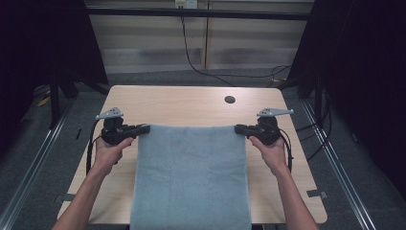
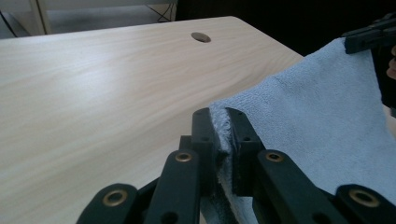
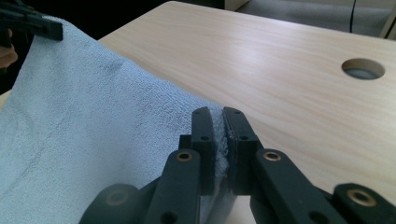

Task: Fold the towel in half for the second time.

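I've got the left gripper (image 1: 144, 128) & right gripper (image 1: 238, 128) each clamped on a far corner of the pale blue terry towel (image 1: 191, 177), stretched betw. them over the light wooden table (image 1: 191, 103), near edge hanging off front.

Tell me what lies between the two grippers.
The towel's far edge spans from left gripper to right gripper, seen in the high view.

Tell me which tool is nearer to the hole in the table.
Right. The right tool grips the towel corner just below the hole; the left tool grips the far corner.
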{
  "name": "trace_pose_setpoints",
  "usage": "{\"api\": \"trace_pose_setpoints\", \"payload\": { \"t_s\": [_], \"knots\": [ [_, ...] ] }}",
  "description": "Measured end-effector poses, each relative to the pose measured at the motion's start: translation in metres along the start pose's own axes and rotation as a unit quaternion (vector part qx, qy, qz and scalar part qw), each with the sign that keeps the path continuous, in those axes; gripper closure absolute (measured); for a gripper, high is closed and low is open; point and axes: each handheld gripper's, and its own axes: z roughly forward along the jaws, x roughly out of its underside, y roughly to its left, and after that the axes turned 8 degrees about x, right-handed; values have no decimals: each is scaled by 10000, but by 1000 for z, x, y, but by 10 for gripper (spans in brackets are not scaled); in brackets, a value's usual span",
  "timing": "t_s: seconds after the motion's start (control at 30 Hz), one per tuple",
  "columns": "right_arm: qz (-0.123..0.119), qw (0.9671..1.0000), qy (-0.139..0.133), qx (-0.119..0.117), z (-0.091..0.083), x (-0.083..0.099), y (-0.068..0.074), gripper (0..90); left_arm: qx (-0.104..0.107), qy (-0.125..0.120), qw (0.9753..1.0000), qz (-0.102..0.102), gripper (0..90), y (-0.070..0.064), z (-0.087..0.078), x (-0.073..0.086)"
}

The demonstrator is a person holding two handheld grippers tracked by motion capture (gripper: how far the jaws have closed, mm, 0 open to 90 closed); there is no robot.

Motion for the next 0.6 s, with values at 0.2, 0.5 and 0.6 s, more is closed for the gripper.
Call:
{"api": "trace_pose_setpoints", "payload": {
  "t_s": [0.2,0.5,0.6],
  "knots": [
    [-251,9995,83,145,1,-25,-3,842,-33,-170,9997,196,832,-3,1,-33],
    [6,9994,-275,213,3,-53,-20,847,-196,-336,9992,63,837,8,5,-57],
    [17,9992,-318,245,5,-61,-22,848,-230,-413,9988,113,837,9,1,-60]
  ]
}}
